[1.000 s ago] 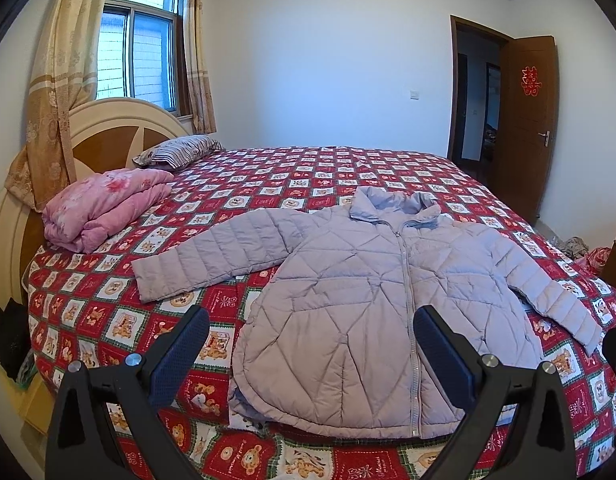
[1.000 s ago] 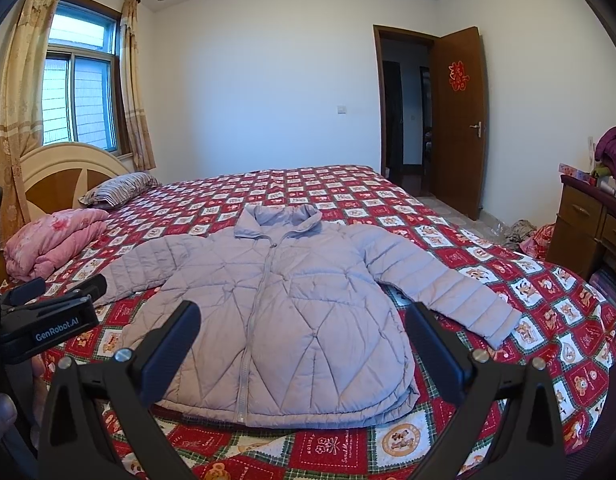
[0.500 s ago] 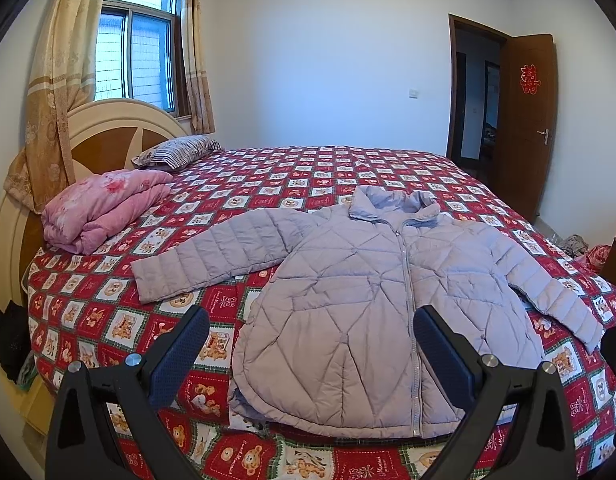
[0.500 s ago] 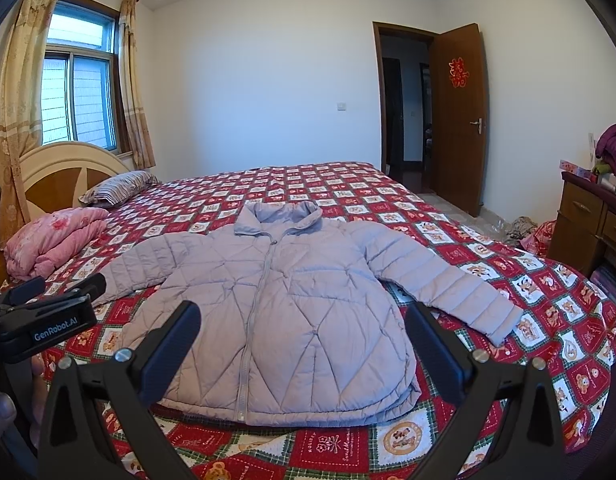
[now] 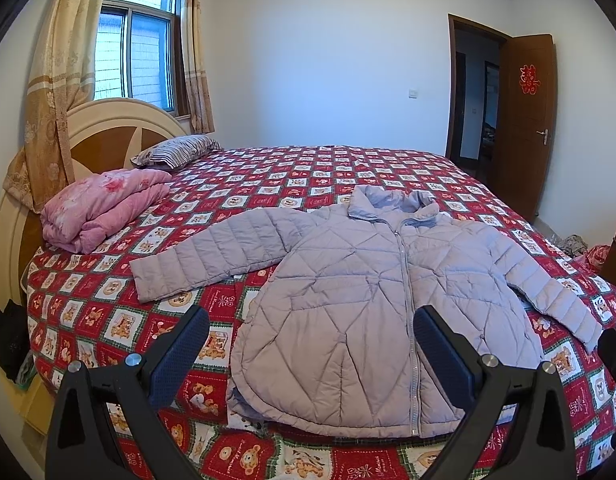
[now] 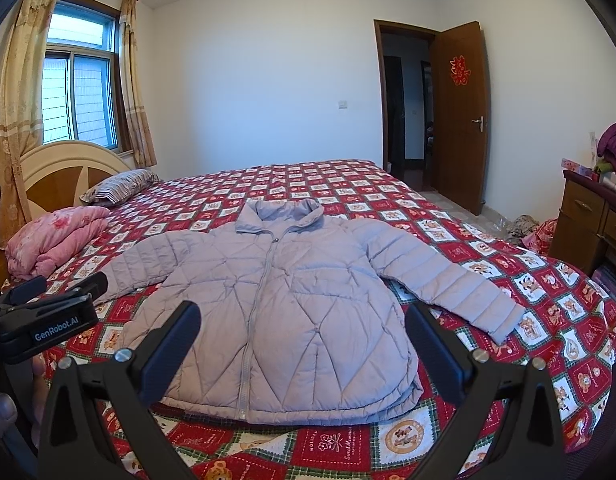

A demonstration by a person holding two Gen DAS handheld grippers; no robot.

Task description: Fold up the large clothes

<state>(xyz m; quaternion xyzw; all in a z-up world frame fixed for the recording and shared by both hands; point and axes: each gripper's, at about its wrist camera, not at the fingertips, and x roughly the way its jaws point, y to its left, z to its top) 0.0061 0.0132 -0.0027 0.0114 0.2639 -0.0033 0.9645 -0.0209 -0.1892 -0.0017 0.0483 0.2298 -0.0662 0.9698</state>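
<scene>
I have both tools held level over the near edge of the bed [image 5: 292, 168], pointing across it toward the far wall. The left tool [image 5: 309, 354] has its two fingers spread wide apart with nothing between them; its blue pads [image 5: 180, 354] hang above the quilted bedspread and the jacket's hem. The right tool [image 6: 300, 350] is the same: fingers wide apart, empty, hovering just short of the hem.

The lilac puffer jacket [image 6: 284, 304] lies flat on the bed, front up, zipped, collar toward the far side and hem toward me. Both sleeves are spread out: the left one [image 5: 212, 256] angles toward the near left, the right one [image 6: 447, 284] runs toward the near right, its cuff close to the bed's edge. Neither tool touches the jacket.

In the right wrist view I see the left tool's body [image 6: 48, 320] at the left edge, beside the jacket's left cuff, with a bit of the person's hand [image 6: 4, 412] below it, mostly hidden.

At the far left of the bed a folded pink quilt [image 5: 104, 204] sits against the headboard [image 5: 104, 136], with a striped pillow [image 5: 176, 150] beyond it. An open wooden door [image 6: 459, 116] stands at the far right.
</scene>
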